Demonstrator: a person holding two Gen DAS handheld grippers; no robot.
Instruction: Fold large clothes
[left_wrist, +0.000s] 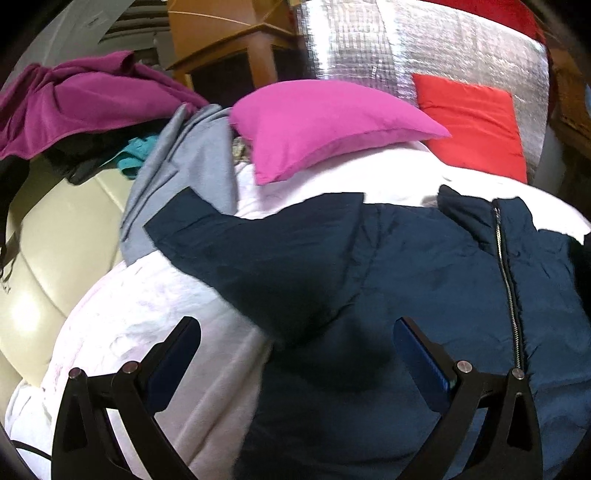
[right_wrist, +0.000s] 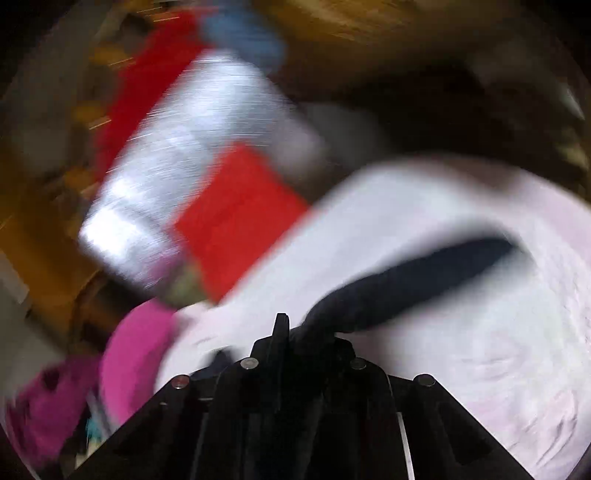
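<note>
Your big dark blue jacket (left_wrist: 388, 266) lies spread out on the bed (left_wrist: 155, 317), zipper side up. One sleeve sticks out to the side across the white cover. The zipper (left_wrist: 508, 280) runs up the middle and looks closed.

Your left gripper (left_wrist: 295, 354) hangs just over the lower part of the jacket. Its fingers (left_wrist: 417, 354) are wide apart and hold nothing.

Your right gripper (right_wrist: 306, 332) looks pressed together on a dark strip of cloth, most likely the other sleeve (right_wrist: 406, 280). That picture is very blurry, so it is hard to be sure.

It looks like you are at an early step: bringing a sleeve in over the body of the jacket. Next, you may want to lay that sleeve flat across the front, then pinch the other sleeve with the left fingers and fold it in too.

The bed has a soft white cover, so cloth may bunch up. A pink pillow (left_wrist: 325, 125) and a red pillow (left_wrist: 476, 122) sit at the head. A gray cloth (left_wrist: 177, 177) lies beside the jacket, with purple clothes (left_wrist: 74, 99) piled farther off. A shiny silver sheet (left_wrist: 406, 48) and a brown wooden cabinet (left_wrist: 229, 40) stand behind.
</note>
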